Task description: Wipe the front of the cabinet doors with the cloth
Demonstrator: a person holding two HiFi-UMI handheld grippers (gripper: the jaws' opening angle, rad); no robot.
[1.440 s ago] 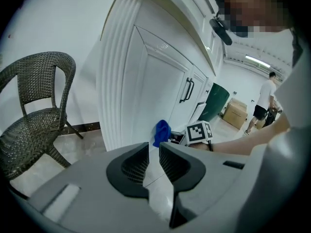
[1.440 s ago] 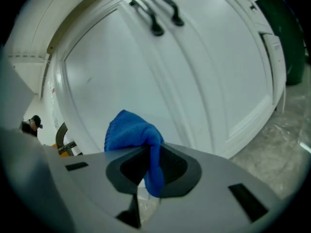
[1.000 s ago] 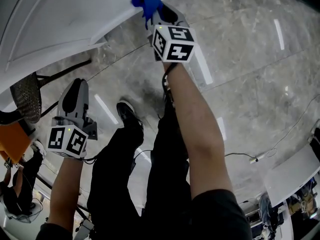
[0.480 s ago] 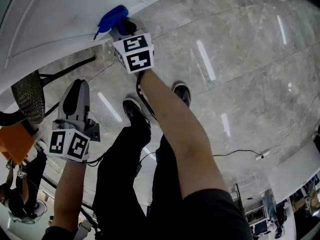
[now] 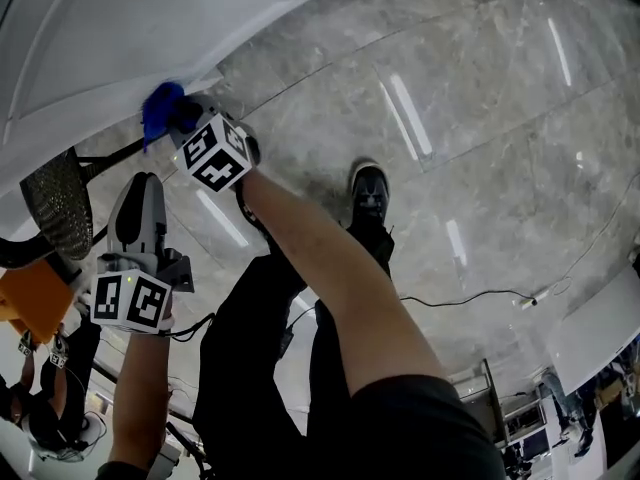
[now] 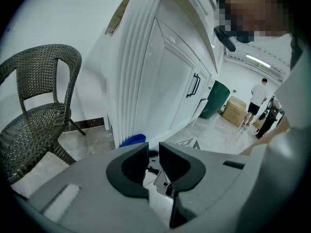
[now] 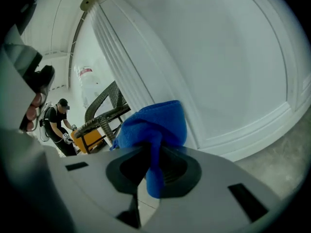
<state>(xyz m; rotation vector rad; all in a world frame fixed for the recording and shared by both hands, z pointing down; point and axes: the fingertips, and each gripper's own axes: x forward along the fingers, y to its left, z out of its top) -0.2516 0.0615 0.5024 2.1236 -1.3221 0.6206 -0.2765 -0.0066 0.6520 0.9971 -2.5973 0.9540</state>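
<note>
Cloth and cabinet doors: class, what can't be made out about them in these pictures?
Where cloth meets door: right gripper view, hidden by the cloth's own bulk.
Most of the cloth: left gripper view, behind the left gripper.
Upper cabinet: head view, cut off by the frame edge.

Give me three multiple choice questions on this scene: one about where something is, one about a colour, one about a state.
1. Where is the cloth? A. on the wicker chair B. at the cabinet's lower edge C. on the floor
2. The cloth's colour? A. blue B. red C. white
3. The right gripper is: A. open, empty B. shut on the cloth C. out of view
Answers: B, the head view shows it at the cabinet base; A, blue in both views; B, cloth pinched between its jaws.
</note>
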